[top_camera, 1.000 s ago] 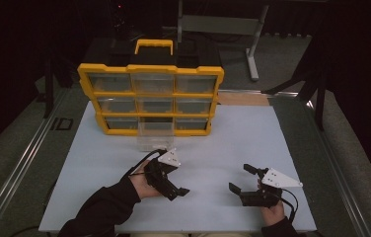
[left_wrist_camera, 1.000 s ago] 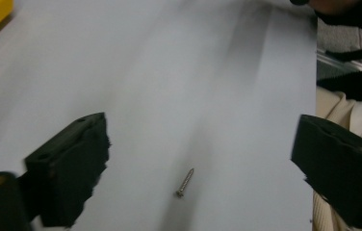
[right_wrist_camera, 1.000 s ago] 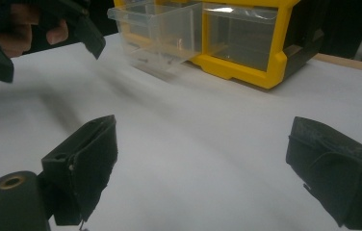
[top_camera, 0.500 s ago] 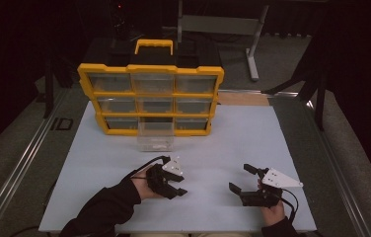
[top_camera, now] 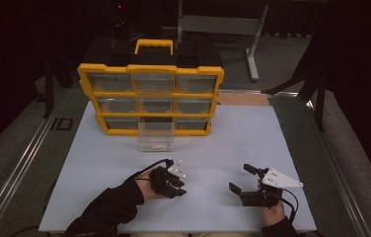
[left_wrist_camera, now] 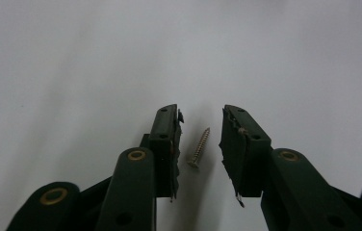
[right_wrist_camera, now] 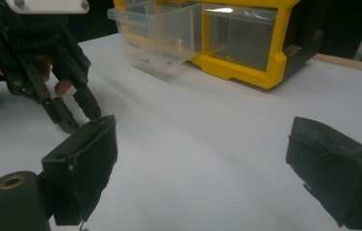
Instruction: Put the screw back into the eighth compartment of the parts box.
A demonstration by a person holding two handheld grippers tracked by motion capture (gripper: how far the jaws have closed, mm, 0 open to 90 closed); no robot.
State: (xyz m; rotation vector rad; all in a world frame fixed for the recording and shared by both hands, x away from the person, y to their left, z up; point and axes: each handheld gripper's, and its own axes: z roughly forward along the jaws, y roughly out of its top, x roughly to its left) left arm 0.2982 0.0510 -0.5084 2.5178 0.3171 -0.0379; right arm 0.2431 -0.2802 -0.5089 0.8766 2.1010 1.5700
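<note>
Between your left gripper's (left_wrist_camera: pixel 200 139) jaws lies the screw (left_wrist_camera: pixel 199 147), flat on the white table (top_camera: pixel 233 143), head toward you and tip pointing away. The jaws have just been closing around it, but a gap shows on each side of the screw, so the pads do not press on it yet; the pick is lined up, not made. In the high view your left gripper (top_camera: pixel 177 185) sits low on the near left of the table.

Your right gripper (right_wrist_camera: pixel 200 163) rests on the near right with its jaws spread wide and nothing between them.

Far across the table stands the yellow organizer (top_camera: pixel 151 101), and the clear drawer (top_camera: pixel 155 138) from the middle of its bottom row is pulled out toward you. A few small items seem to lie in it, too small to tell apart.

As I judge it, you are early in this round: the drawer is ready, the screw is framed. Left to do: finish the pinch, lift, carry the screw far to the drawer, drop it in.
</note>
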